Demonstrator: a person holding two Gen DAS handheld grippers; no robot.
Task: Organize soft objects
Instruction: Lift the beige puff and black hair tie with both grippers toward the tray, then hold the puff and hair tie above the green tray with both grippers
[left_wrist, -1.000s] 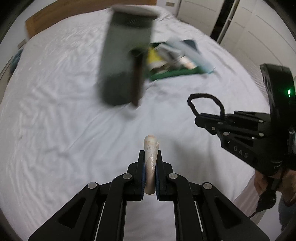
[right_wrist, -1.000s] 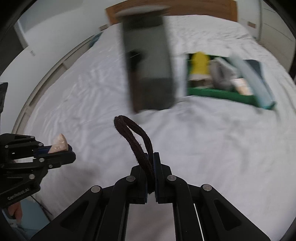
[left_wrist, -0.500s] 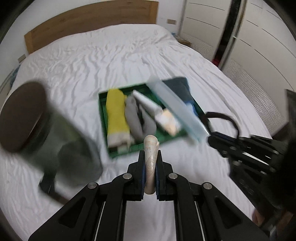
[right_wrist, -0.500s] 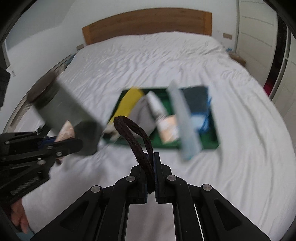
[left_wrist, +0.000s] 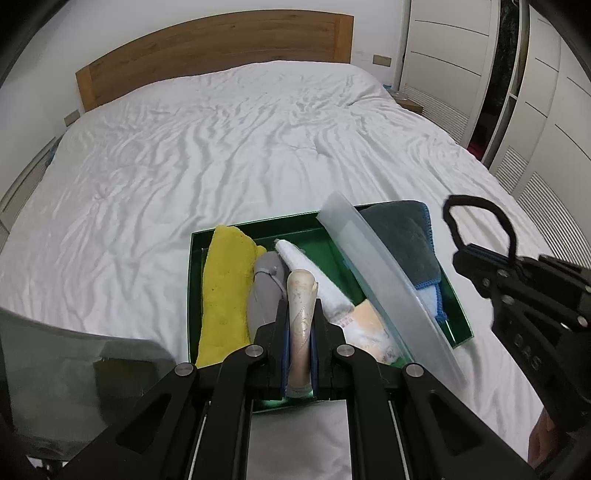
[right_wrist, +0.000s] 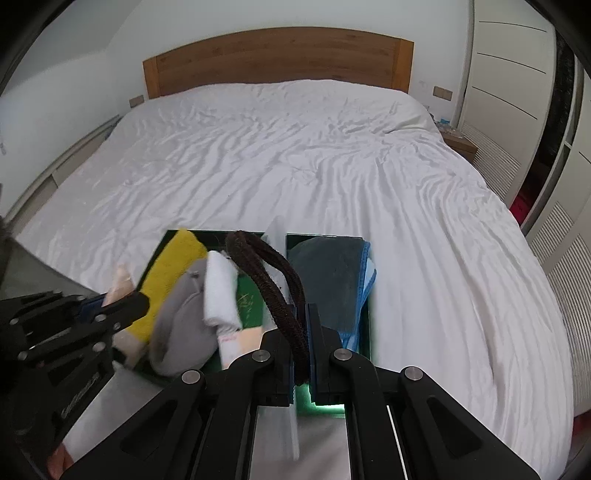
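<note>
A green tray (left_wrist: 255, 226) lies on the white bed and holds a yellow cloth (left_wrist: 223, 280), a grey sock (left_wrist: 264, 291), a white rolled cloth (left_wrist: 314, 275) and a dark grey-blue towel (left_wrist: 402, 236). A translucent divider (left_wrist: 384, 284) leans across the tray. My left gripper (left_wrist: 300, 347) is shut on a beige patterned soft piece (left_wrist: 301, 306) just above the tray's near edge. My right gripper (right_wrist: 301, 332) is shut on a dark brown hair tie (right_wrist: 269, 273) over the tray (right_wrist: 365, 328); it also shows in the left wrist view (left_wrist: 476, 254).
A grey translucent container (left_wrist: 70, 373) is at the near left. The white bed (left_wrist: 221, 147) stretches back to a wooden headboard (left_wrist: 221, 48). White wardrobe doors (left_wrist: 535, 92) stand at the right.
Both grippers have swung toward the tray and now hover over its near edge. The grey container has slid out to the left of view. Both grips are unchanged.
</note>
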